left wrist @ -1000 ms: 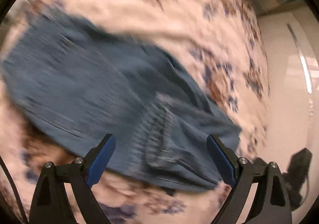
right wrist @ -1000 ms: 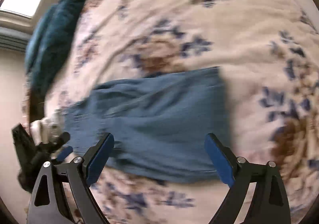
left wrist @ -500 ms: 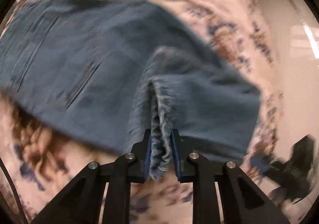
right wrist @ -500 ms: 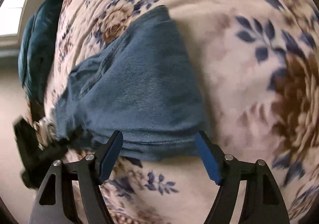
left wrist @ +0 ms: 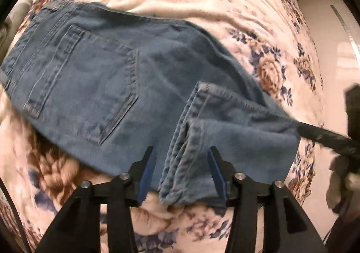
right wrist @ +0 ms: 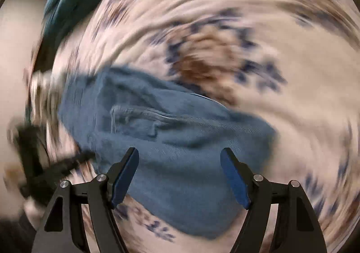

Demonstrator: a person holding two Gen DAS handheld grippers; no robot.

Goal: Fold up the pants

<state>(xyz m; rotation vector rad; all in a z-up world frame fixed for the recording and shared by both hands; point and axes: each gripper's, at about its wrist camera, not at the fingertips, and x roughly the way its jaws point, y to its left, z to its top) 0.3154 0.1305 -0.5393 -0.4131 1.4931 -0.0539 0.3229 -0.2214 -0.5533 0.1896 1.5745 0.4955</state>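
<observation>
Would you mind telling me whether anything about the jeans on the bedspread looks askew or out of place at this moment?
Mildly, yes. The folded-over leg ends of the jeans sit slanted across the seat rather than square with it, and their hems are staggered and bunched between the open left tool, whose jaws have just been opening. Nothing looks damaged.

Blue denim pants (left wrist: 108,77) lie on a floral bedspread (left wrist: 202,5), back pocket facing up. The left gripper (left wrist: 182,172) points down at them, its 2 blue pads having just opened. The hemmed leg ends (left wrist: 180,162) lie loose between the pads, touching neither.
</observation>
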